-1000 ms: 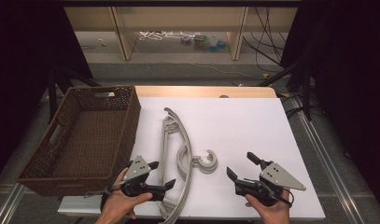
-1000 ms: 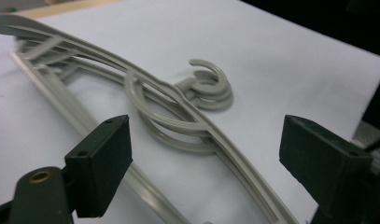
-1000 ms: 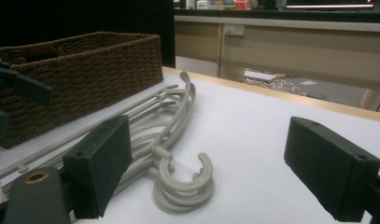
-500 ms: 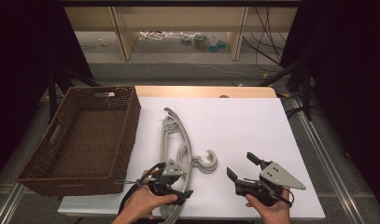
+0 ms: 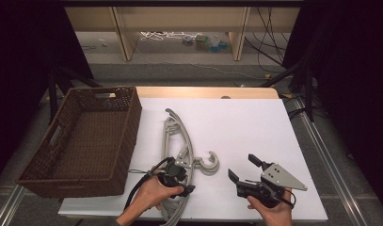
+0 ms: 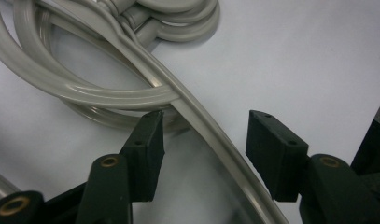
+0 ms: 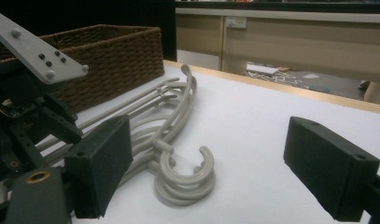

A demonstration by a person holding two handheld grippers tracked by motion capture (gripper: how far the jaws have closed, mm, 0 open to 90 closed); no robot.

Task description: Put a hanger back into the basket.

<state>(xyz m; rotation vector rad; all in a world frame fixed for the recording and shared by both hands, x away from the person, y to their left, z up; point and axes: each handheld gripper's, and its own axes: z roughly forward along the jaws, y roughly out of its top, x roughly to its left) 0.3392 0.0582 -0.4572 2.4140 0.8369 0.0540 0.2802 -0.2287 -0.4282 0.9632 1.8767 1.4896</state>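
Light: bright on the white table from overhead — surroundings fall to near black.
Shadows: soft, short, beside the hangers (left gripper view).
Glare: faint sheen along the hangers' curves.
Focus: near jaws blurred in both gripper views; the basket slightly soft.
Sharpness: high view grainy — mildly soft throughout.

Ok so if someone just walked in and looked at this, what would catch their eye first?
Probably the stack of grey plastic hangers lying mid-table on the white surface, hooks toward the person's right. The left gripper is down over an arm of that stack, its jaws just closing around it without pressing yet. Next, the big brown wicker basket at the table's left edge, and the right gripper waiting open beside the hooks.
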